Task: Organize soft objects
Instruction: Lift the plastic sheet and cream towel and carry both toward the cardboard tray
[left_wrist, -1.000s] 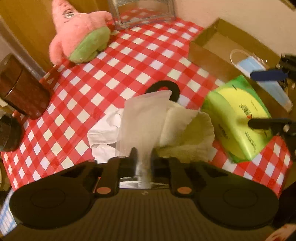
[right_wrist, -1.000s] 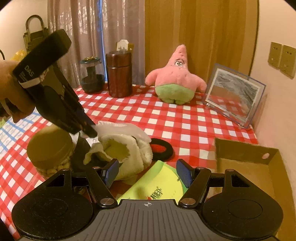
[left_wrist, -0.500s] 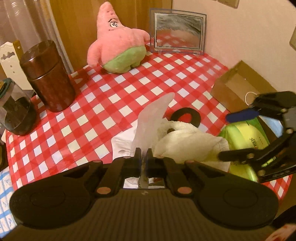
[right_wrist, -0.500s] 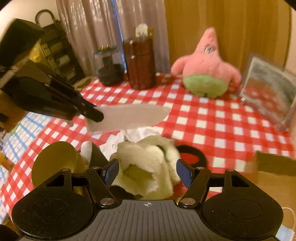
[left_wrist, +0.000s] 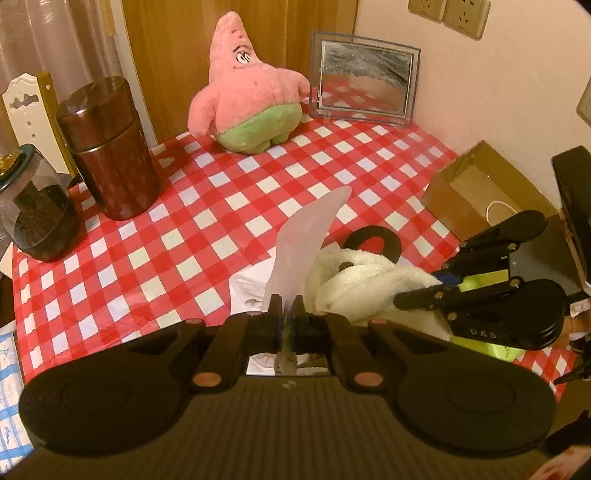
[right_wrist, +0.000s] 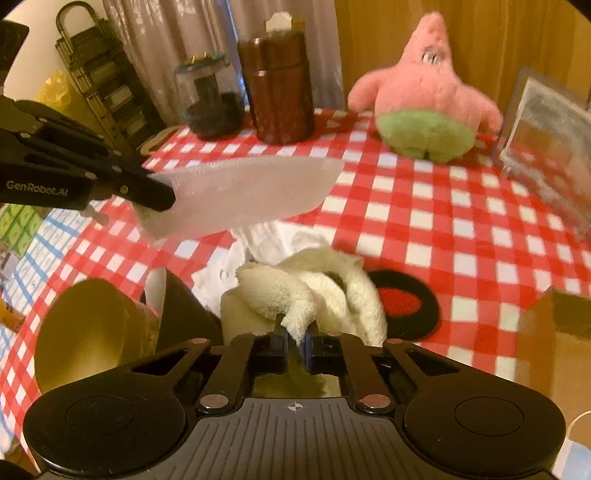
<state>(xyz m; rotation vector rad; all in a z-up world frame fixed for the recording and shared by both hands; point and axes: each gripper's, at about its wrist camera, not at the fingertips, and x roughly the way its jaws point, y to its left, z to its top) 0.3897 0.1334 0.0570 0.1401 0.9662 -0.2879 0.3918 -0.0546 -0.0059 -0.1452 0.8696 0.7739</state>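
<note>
My left gripper (left_wrist: 286, 314) is shut on a translucent whitish sheet (left_wrist: 306, 236), which sticks up stiffly above the red-checked table (left_wrist: 207, 221). From the right wrist view the same sheet (right_wrist: 251, 192) hangs level from the left gripper (right_wrist: 166, 197). A cream towel (right_wrist: 325, 284) lies bunched on a white cloth (right_wrist: 273, 240). My right gripper (right_wrist: 297, 332) has its jaws closing, with the pads pinching a fold of that towel. The left wrist view shows the right gripper (left_wrist: 424, 288) at the towel (left_wrist: 354, 280). A pink star plush (left_wrist: 251, 107) sits upright at the back.
A black ring with a red centre (left_wrist: 376, 243) lies behind the towel. At the right are an open cardboard box (left_wrist: 476, 195) and a green tissue pack (left_wrist: 480, 280). A brown canister (left_wrist: 110, 147), glass jar (left_wrist: 37, 218) and picture frame (left_wrist: 364, 79) stand around the edges. A yellow-lidded jar (right_wrist: 88, 332) is near left.
The left gripper lifted the translucent sheet off the pile and turned upright. The right gripper came in from the tissue pack to the towel and went from open to shut on it.
</note>
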